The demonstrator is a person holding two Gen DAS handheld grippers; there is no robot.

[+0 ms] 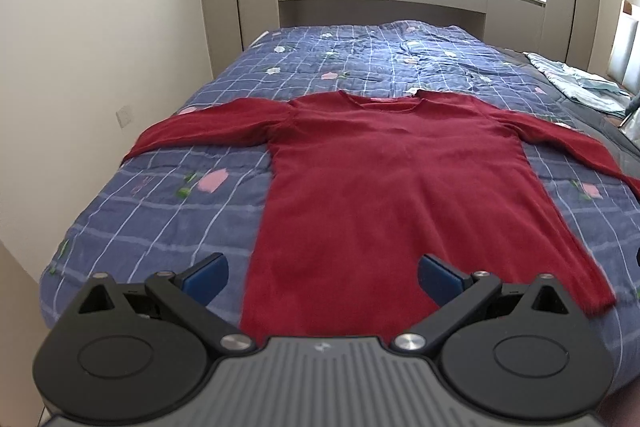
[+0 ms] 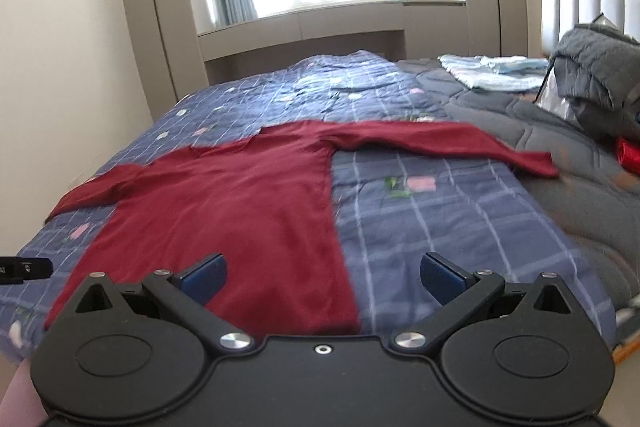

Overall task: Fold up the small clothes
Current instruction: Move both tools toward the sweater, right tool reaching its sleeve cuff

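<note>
A dark red long-sleeved sweater [image 1: 384, 179] lies flat on the bed, collar away from me, both sleeves spread out sideways. It also shows in the right wrist view [image 2: 240, 199]. My left gripper [image 1: 323, 277] is open and empty, hovering over the sweater's hem near its left corner. My right gripper [image 2: 323, 277] is open and empty above the hem's right corner, with its left blue pad [image 2: 204, 277] over the sweater and its right pad over the quilt. The hem edge itself is hidden behind both gripper bodies.
The bed carries a blue checked quilt with pink flowers [image 1: 224, 75]. A light blue folded cloth [image 2: 492, 73] and a grey bundled duvet [image 2: 596, 67] lie at the right by the headboard. A red item [image 2: 628, 155] sits at the right edge. A wall runs along the left.
</note>
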